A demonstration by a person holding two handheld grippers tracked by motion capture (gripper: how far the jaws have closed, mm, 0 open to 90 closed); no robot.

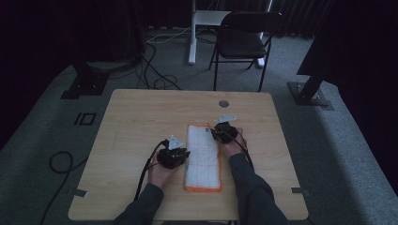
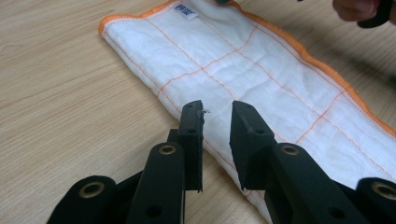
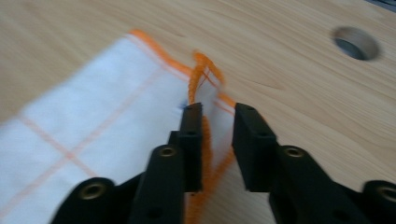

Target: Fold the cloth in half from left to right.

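A white cloth (image 1: 202,157) with an orange hem and thin orange grid lines lies as a long folded strip in the middle of the wooden table (image 1: 141,122). My left gripper (image 1: 180,154) rests at the strip's left edge. In the left gripper view its jaws (image 2: 217,109) stand apart over the flat cloth (image 2: 243,60) and pinch nothing. My right gripper (image 1: 217,133) is at the strip's far right corner. In the right gripper view the cloth (image 3: 102,102) is bunched into a raised ridge there, and the right gripper (image 3: 218,112) is shut on that fold.
A round cable hole (image 1: 223,103) sits in the table beyond the cloth's far end, close to the right gripper. A folding chair (image 1: 244,37) and a white stand leg are on the carpet behind the table. Cables trail off the table's left side.
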